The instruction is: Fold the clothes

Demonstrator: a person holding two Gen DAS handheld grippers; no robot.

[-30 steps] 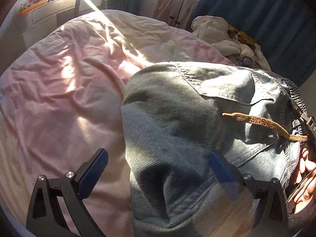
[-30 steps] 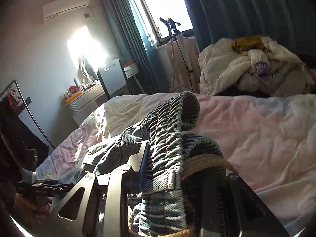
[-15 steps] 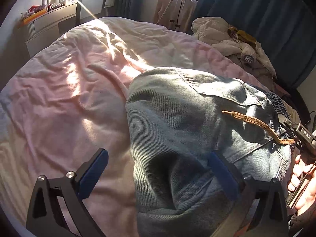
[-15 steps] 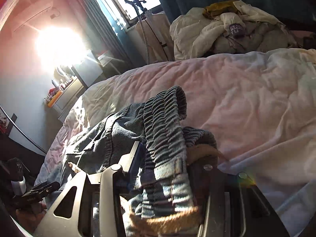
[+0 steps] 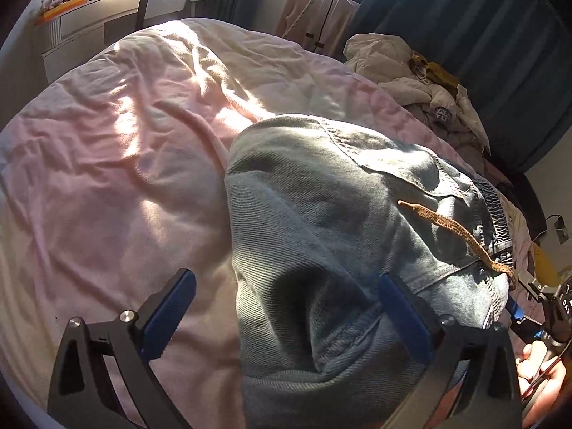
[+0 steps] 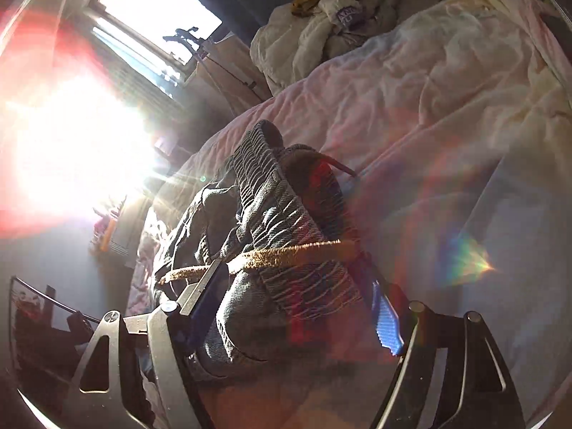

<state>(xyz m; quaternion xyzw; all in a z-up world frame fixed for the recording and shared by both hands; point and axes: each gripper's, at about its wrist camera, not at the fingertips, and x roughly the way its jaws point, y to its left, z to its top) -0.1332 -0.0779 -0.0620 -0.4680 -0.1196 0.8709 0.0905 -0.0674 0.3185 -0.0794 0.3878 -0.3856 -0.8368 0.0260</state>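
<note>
A pair of washed-blue denim shorts (image 5: pixel 321 221) with an elastic waistband (image 6: pixel 271 193) and a brown drawstring (image 5: pixel 454 228) lies bunched on the pink bed sheet (image 5: pixel 118 164). My left gripper (image 5: pixel 286 318) is open wide at the shorts' near edge. Its right finger (image 5: pixel 404 325) rests against the denim and its left finger (image 5: pixel 168 314) is over bare sheet. My right gripper (image 6: pixel 296 307) stands open, with the waistband and drawstring (image 6: pixel 296 250) lying loose between its spread fingers. The same right gripper (image 5: pixel 529 300) shows at the left wrist view's right edge, held by a hand (image 5: pixel 536 364).
A heap of pale clothes (image 5: pixel 411 71) sits at the bed's far end by dark blue curtains (image 5: pixel 482 28). A garment stand (image 5: pixel 329 7) and a desk (image 5: pixel 78 18) lie beyond the bed. Sun glare (image 6: pixel 71 143) washes out the right wrist view's left side.
The right gripper has opened, so its fingers now stand apart around the waistband, and it has tilted and dropped towards the bed. The left gripper stayed open, shifting slightly.
</note>
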